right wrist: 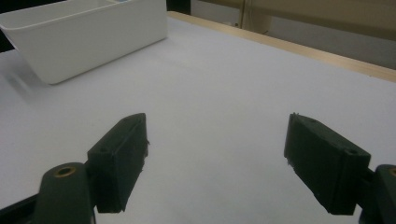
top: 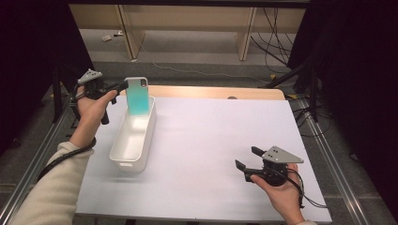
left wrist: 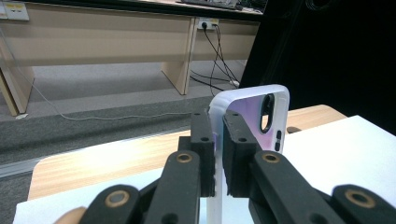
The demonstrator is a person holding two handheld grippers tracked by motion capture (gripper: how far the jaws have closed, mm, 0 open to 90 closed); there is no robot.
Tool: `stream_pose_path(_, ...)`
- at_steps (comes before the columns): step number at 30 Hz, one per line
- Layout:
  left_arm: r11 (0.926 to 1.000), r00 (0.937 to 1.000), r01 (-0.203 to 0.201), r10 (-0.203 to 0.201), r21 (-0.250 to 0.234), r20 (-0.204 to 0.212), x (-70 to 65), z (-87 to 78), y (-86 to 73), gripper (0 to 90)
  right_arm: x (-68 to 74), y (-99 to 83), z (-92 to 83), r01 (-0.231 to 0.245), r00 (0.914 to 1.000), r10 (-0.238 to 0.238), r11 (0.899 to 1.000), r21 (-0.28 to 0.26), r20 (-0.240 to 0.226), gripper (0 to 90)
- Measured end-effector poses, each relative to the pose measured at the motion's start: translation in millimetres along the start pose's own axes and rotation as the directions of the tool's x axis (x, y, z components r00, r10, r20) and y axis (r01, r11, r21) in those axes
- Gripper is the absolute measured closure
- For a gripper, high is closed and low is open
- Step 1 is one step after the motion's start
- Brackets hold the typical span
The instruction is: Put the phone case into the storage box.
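Above the far end of the white bin [top: 133, 136], the left gripper [top: 123, 86] holds a phone case [top: 138, 96] upright, its lower edge dipping inside the bin's far end. No brand, label or readable writing shows on the case, the bin or the grippers. In the left gripper view the two black fingers [left wrist: 204, 140] are clamped together on one long edge of the phone case [left wrist: 261, 109], one pad on each face.

Around it, the bin is long and narrow and stands on the left part of the white tabletop [top: 220, 154], whose far edge shows a strip of bare wood. Beyond the tabletop are a grey floor, pale wooden furniture legs and loose cables; dark drapes close off both sides. Nothing lies between the case and the bin's inside, which looks empty where it can be seen.

The right gripper [top: 247, 158] rests low over the near right part of the tabletop, well apart from the bin; its fingers [right wrist: 119, 158] stand wide apart with only white tabletop between them, and the bin [right wrist: 88, 39] shows farther off.

The phone case has a white rim and a teal-green back in the high view; from the left gripper's side its inner face looks pale violet, with a tall black camera cut-out near the top.
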State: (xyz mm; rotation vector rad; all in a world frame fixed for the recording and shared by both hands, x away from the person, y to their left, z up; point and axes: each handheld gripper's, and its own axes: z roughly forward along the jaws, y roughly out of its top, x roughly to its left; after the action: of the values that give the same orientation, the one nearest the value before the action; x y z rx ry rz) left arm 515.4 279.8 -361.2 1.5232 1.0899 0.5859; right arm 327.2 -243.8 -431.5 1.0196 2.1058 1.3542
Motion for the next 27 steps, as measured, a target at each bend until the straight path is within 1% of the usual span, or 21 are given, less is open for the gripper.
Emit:
stream_pose_path(3, 1.0000, 1.0000, -0.001, 0.001, 0.001, -0.002, 0.5, 1.4, -0.3, 83.6, -0.1, 0.3, -0.7, 0.001, 1.0000, -0.001, 1.000, 0.007, -0.002, 22.9)
stream_pose_path(6, 1.0000, 1.0000, 0.000, 0.000, 0.002, -0.002, 1.6, 2.3, -0.9, 83.6, -0.3, 0.1, 0.2, 0.007, 1.0000, -0.007, 1.000, -0.007, 0.002, 22.9)
stream_pose_path(7, 1.0000, 1.0000, 0.001, -0.001, 0.002, -0.005, 1.8, 2.6, -1.3, 83.6, -0.5, 0.3, -0.4, 0.009, 1.0000, -0.009, 1.000, -0.002, 0.002, 22.8)
stream_pose_path(8, 1.0000, 1.0000, -0.002, 0.002, 0.006, -0.004, 2.3, 2.8, -1.6, 83.6, 0.2, 0.3, -0.8, 0.000, 1.0000, 0.000, 1.000, 0.006, -0.003, 22.9)
stream_pose_path(11, 1.0000, 1.0000, 0.000, 0.000, 0.007, -0.008, 3.6, 3.6, -2.4, 83.6, 0.0, 0.0, 0.0, 0.001, 1.0000, -0.001, 1.000, 0.000, 0.000, 22.9)
stream_pose_path(12, 1.0000, 1.0000, 0.002, -0.002, 0.007, -0.008, 3.8, 4.0, -2.7, 83.6, -0.1, 0.1, -0.5, 0.003, 1.0000, -0.003, 1.000, 0.006, -0.001, 22.9)
stream_pose_path(13, 1.0000, 1.0000, 0.001, -0.001, 0.008, -0.009, 4.1, 4.4, -2.9, 83.6, -0.8, 0.1, -0.1, 0.015, 0.9999, -0.015, 1.000, -0.003, 0.005, 22.9)
stream_pose_path(18, 0.9999, 0.9999, 0.000, 0.000, 0.010, -0.010, 4.0, 6.2, -3.1, 83.6, -0.6, 0.1, -0.2, 0.012, 0.9999, -0.012, 1.000, -0.003, 0.003, 22.9)
stream_pose_path(19, 0.9999, 1.0000, -0.003, 0.003, 0.012, -0.007, 4.1, 6.7, -3.0, 83.6, 0.0, 0.2, -0.4, 0.002, 1.0000, -0.002, 1.000, 0.003, -0.002, 22.8)
stream_pose_path(20, 0.9999, 0.9999, -0.003, 0.003, 0.011, -0.010, 3.9, 7.0, -2.9, 83.6, -0.3, 0.2, -0.3, 0.007, 1.0000, -0.007, 1.000, -0.001, 0.000, 22.8)
stream_pose_path(22, 0.9999, 1.0000, -0.001, 0.001, 0.010, -0.009, 3.7, 7.6, -2.9, 83.6, -0.6, 0.8, -2.0, 0.014, 0.9999, -0.014, 1.000, 0.015, 0.005, 22.8)
stream_pose_path(27, 0.9999, 1.0000, -0.006, 0.006, 0.011, -0.007, 2.9, 9.9, -3.4, 83.6, -1.0, 0.6, -1.6, 0.024, 0.9996, -0.024, 1.000, 0.009, 0.010, 22.8)
